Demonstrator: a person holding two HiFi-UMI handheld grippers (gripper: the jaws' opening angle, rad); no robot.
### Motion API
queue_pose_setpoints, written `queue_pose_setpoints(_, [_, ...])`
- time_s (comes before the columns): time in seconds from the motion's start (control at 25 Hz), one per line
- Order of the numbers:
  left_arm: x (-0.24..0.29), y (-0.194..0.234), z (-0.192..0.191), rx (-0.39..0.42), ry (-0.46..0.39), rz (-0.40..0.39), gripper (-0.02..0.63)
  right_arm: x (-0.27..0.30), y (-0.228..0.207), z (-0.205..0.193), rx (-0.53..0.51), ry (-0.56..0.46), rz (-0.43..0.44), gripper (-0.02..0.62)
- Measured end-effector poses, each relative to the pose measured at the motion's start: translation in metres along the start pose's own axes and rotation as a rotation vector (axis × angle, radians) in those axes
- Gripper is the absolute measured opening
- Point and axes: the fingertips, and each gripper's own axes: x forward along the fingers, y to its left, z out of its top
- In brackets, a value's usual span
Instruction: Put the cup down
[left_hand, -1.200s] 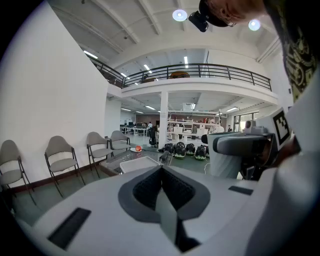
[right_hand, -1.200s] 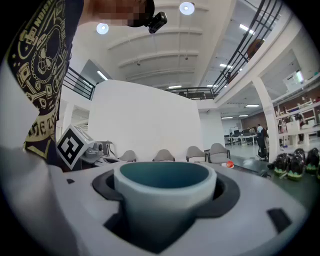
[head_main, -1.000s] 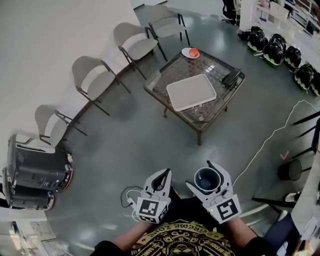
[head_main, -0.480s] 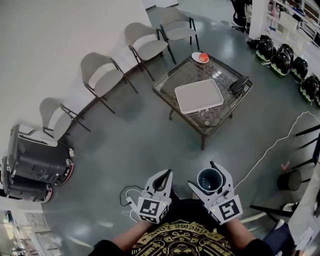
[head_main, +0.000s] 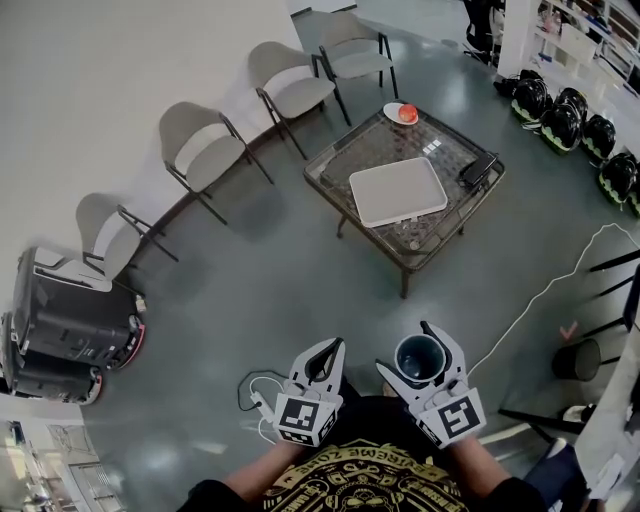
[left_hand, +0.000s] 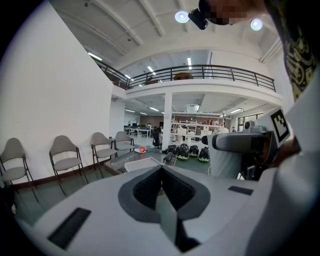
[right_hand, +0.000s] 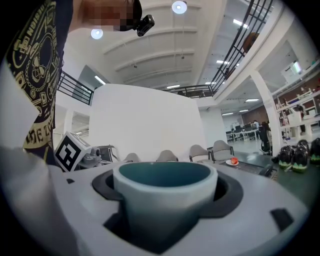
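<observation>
— Where is our cup (head_main: 418, 358)?
— Upright in our right gripper (head_main: 405, 347), jaws spread wide and clamped on its wall, above the floor (head_main: 260, 300), well apart from the glass worktop (head_main: 330, 188).
— And our left gripper (head_main: 333, 348)?
— Jaws pressed together, nothing between them.

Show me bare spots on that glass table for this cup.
The flat white tray is bare. The glass table is open left of it and between it and the small plate holding something red. The right edge, by the black device, is crowded.
</observation>
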Motion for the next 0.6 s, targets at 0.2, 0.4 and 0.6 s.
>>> queue_pose_setpoints(0.2, [0.006, 0.020, 0.003, -0.013, 0.007, -0.012, 0.009, 0.018, 0.000, 0.006, -0.004, 0.002, -0.020, 0.388])
queue_pose_setpoints(0.4, [0.019, 0.049, 0.023, 0.008, -0.009, 0.000, 0.009, 0.040, -0.001, 0.022, -0.010, -0.013, -0.064, 0.390])
queue_pose_setpoints(0.6, [0.036, 0.059, 0.039, 0.021, -0.031, -0.063, 0.009, 0.055, -0.003, 0.029, -0.017, -0.017, -0.098, 0.390])
